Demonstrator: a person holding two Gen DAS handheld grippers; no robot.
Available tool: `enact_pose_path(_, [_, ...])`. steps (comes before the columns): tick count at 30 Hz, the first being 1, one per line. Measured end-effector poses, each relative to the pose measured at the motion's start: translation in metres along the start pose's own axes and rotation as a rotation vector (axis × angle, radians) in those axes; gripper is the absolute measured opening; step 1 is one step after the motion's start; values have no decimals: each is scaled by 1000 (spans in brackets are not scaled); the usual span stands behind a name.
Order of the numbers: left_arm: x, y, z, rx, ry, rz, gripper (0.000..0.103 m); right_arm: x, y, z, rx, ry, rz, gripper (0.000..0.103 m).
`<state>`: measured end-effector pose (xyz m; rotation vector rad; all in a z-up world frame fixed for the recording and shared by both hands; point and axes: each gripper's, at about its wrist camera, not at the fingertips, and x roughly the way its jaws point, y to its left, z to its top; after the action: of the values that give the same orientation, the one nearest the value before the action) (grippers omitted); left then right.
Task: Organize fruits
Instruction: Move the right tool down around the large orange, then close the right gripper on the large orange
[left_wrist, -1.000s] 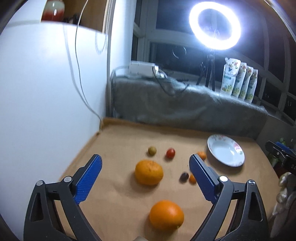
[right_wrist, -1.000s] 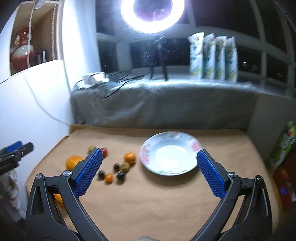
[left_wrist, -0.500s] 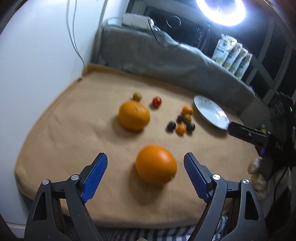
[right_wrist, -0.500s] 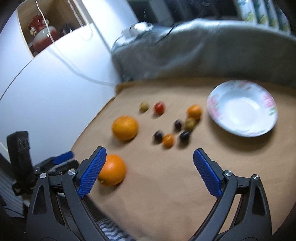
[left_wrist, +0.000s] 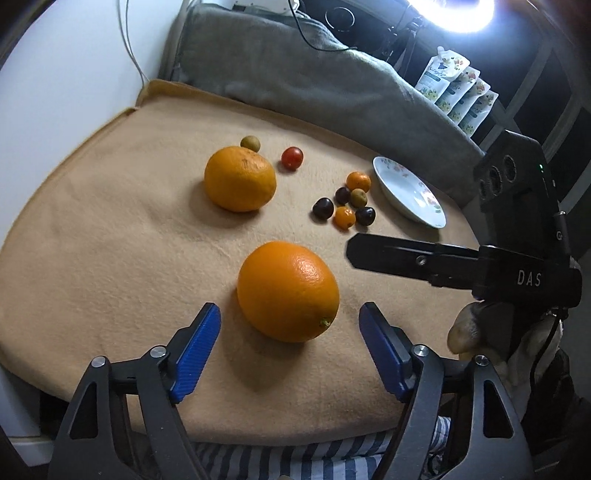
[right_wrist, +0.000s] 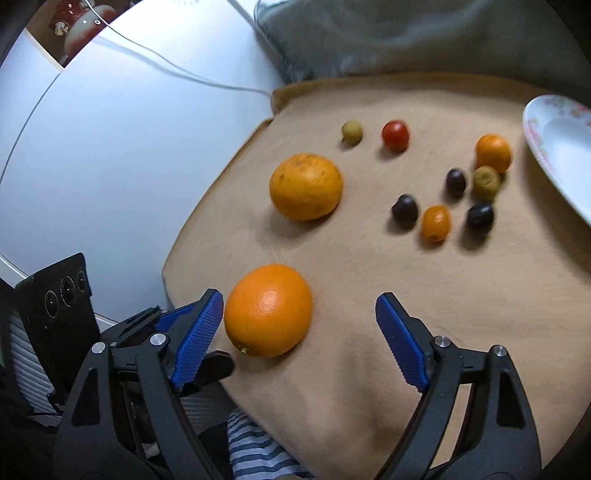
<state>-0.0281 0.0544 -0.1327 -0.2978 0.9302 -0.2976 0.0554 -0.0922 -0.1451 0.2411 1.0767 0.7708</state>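
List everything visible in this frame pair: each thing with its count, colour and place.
large oranges: 2, orange, near half of the cloth
small orange fruits: 2, orange, cluster beside plate
dark fruits: 3, dark purple, same cluster
olive fruits: 2, one far left, one in cluster
tomato: 1, red, far side
plate: 1, white floral, right, empty
cloth: 1, tan, covering table
left gripper: blue pads, closing, orange between, untouched
right gripper: blue pads, closing, nothing gripped

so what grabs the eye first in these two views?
The big near orange on the tan blanket, framed by the left gripper, whose jaws are closing without touching it. Behind sits a second orange, with small fruits clustered beside the empty white plate.
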Motion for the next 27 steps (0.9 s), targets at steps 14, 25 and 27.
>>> enact_pose_path(14, [13, 1, 0, -5, 37, -13, 68, 32, 5, 2, -16, 83, 37, 79])
enact_pose_path(25, [19, 2, 1, 1, 51, -15, 62, 50, 10, 6, -25, 130, 53, 71])
enact_pose_path(27, [19, 2, 1, 3, 52, -13, 62, 52, 12, 6, -23, 132, 52, 71])
